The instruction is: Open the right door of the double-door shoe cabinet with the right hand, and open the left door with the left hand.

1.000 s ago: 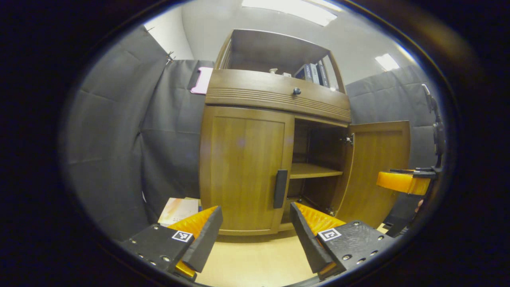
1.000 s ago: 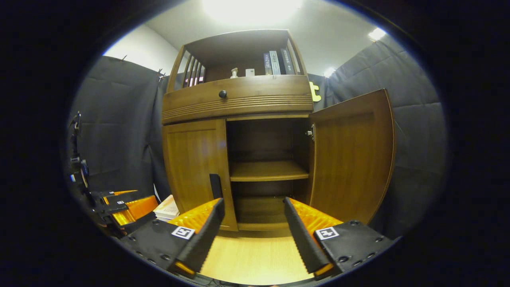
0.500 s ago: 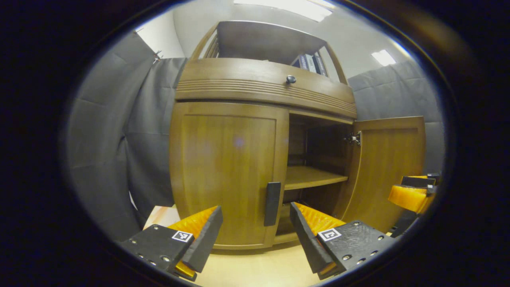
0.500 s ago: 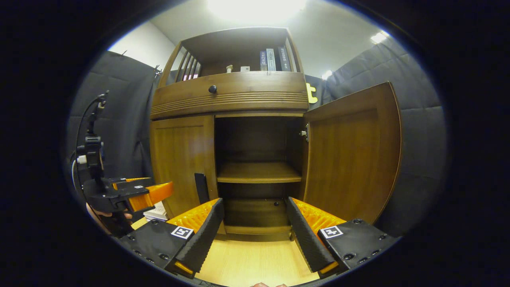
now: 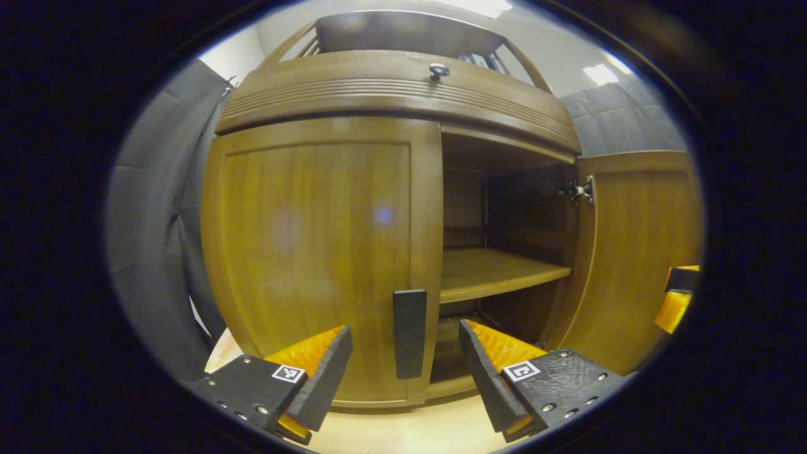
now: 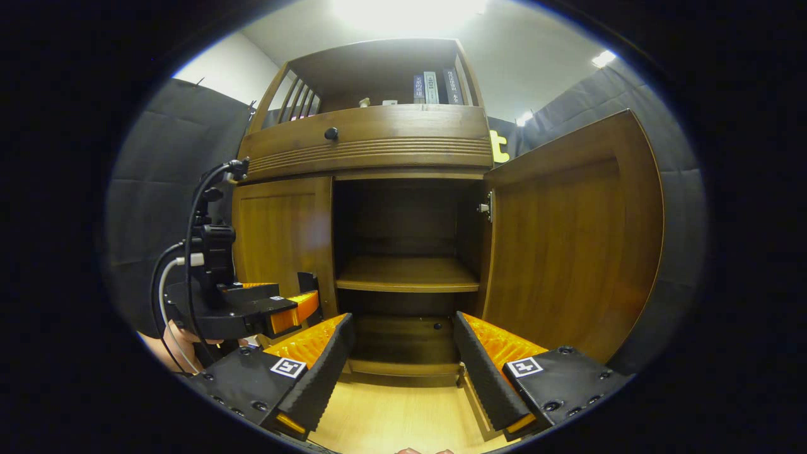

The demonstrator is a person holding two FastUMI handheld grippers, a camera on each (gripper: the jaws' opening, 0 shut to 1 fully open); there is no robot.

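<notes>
The wooden shoe cabinet's left door (image 5: pixel 315 252) is closed, and its black vertical handle (image 5: pixel 410 333) stands between and just ahead of the spread fingers of my left gripper (image 5: pixel 405 337), which is open. The right door (image 5: pixel 637 252) is swung wide open, showing a shelf (image 5: pixel 498 272) inside. In the right gripper view, my right gripper (image 6: pixel 403 328) is open and holds nothing, facing the open compartment with its shelf (image 6: pixel 406 274); the right door (image 6: pixel 567 246) stands to its right. The left gripper (image 6: pixel 301 306) reaches up to the left door's handle (image 6: pixel 307 284).
A drawer with a dark knob (image 6: pixel 331 133) runs above the doors, and books (image 6: pixel 435 87) stand on the top shelf. A hand (image 6: pixel 170 343) and cables sit behind the left gripper. Pale wooden floor (image 6: pixel 391 416) lies below. The right gripper (image 5: pixel 674 302) is beside the open door.
My left gripper has moved in close to the left door until the handle sits between its fingers. The right gripper has crept slightly forward; the right door stays open.
</notes>
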